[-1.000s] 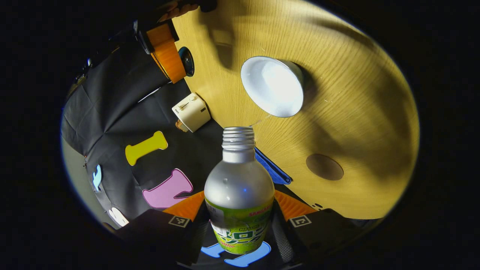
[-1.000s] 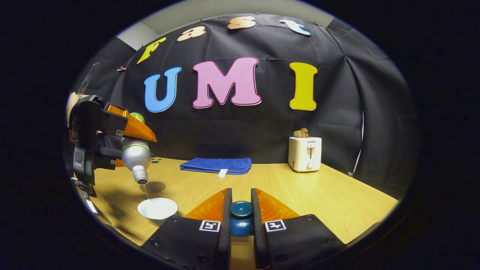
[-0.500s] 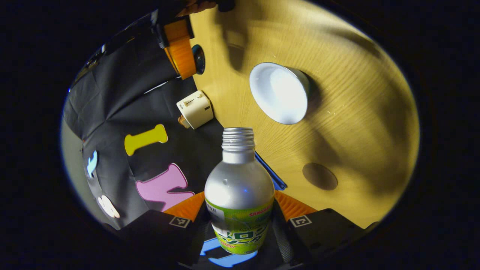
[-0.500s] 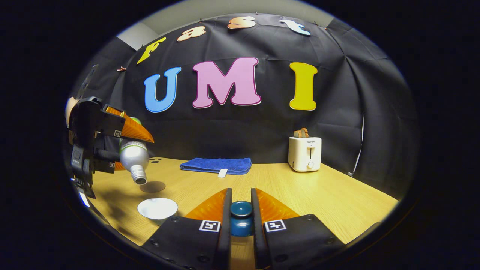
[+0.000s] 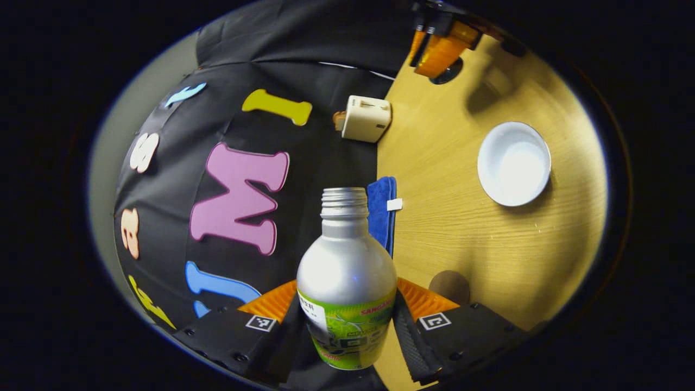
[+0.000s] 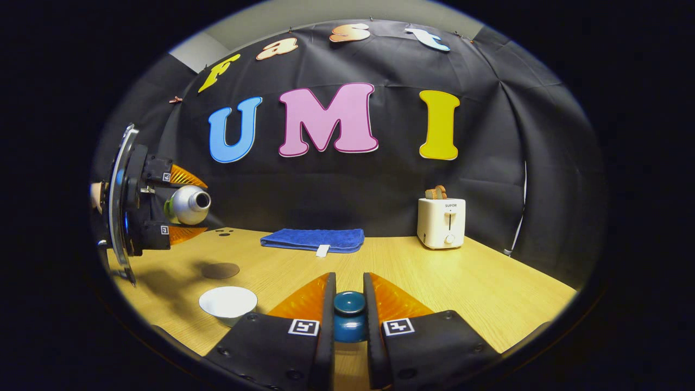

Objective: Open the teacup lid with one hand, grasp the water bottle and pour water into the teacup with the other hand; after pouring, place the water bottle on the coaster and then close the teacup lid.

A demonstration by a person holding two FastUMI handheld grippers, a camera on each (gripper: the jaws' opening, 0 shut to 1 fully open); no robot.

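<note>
1. Around the scene: in the right gripper view a folded blue towel (image 6: 313,239) lies at the back of the wooden surface (image 6: 461,277), about 12 o'clock from the camera, with a little white tag on its front edge. A cream toaster (image 6: 441,221) with bread sticking out stands at roughly 1 o'clock, near the black wall cloth.
2. The white teacup (image 6: 228,302) sits open at about 10 o'clock, low in that view. The round brown coaster (image 6: 220,270) is just behind it, bare. Nothing stands between the two.
3. Left tool (image 5: 346,315): clamped on the water bottle (image 5: 346,282), one finger on each side of its labelled body. In the right gripper view that left tool (image 6: 182,205) hangs at 9 o'clock above the surface, with the bottle (image 6: 188,205) lying about level and its uncapped mouth turned toward the camera. It's up over the coaster side, not over the cup.
4. Right tool (image 6: 348,312): narrow, pinched on the dark blue knob of the teacup lid (image 6: 349,310), held just off the surface. From the left gripper view the right tool (image 5: 441,46) is at about 1 o'clock.
5. Writing: the bottle has a green label with print too small for me to make out. The toaster's front carries a small mark, not clear enough either.
</note>
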